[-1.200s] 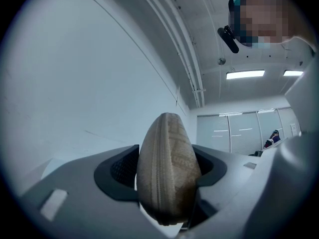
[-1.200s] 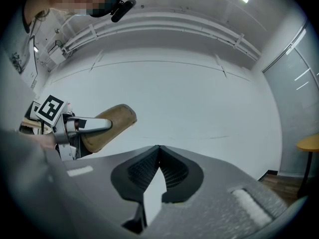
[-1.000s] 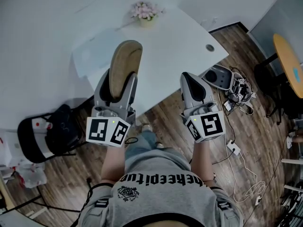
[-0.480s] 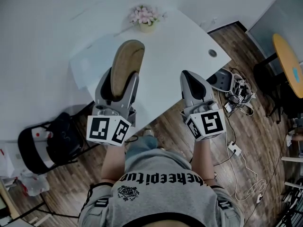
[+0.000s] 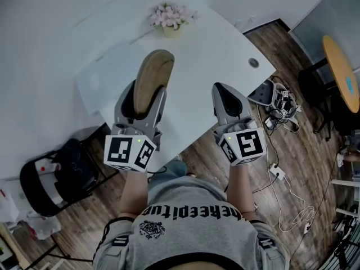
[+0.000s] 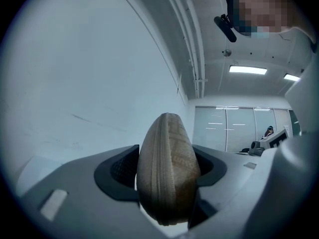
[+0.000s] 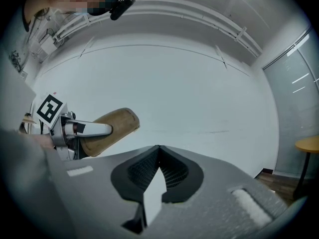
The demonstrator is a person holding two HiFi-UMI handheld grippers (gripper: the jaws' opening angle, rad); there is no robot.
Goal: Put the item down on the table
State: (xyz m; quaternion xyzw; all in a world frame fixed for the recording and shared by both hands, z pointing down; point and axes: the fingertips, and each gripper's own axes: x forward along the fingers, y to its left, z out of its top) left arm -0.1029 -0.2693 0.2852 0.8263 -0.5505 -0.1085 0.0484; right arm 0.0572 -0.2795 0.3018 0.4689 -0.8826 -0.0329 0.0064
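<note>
**Operator:** Head view. Where is the item?

**Instructor:** Your left gripper [image 5: 140, 97] is clamped on the tan zip case [image 5: 153, 72]. The case stands up between the fingers. Its lower end is seated deep between the pads and its upper half projects well past the fingertips, over the white table [image 5: 214, 49]. It appears to be held clear of the surface. Your right gripper [image 5: 228, 94] sits beside it, apart from the case.

**Operator:** Left gripper view?

**Instructor:** One pad presses each broad side of the case [image 6: 167, 153], and the zip seam faces the camera, centred between the fingers. Treat the case as light, with a semi-stiff fabric shell. It should resist moderate squeeze, and the woven surface should not slip. The present hold across the broad sides is the correct one. Do not grip it on the zip edge.

**Operator:** Right gripper view?

**Instructor:** The fingers are closed tip to tip with nothing between them. The case [image 7: 112, 126] shows to their left, well apart from them. To set the case down, lower it until it rests on the table, then release.
</note>
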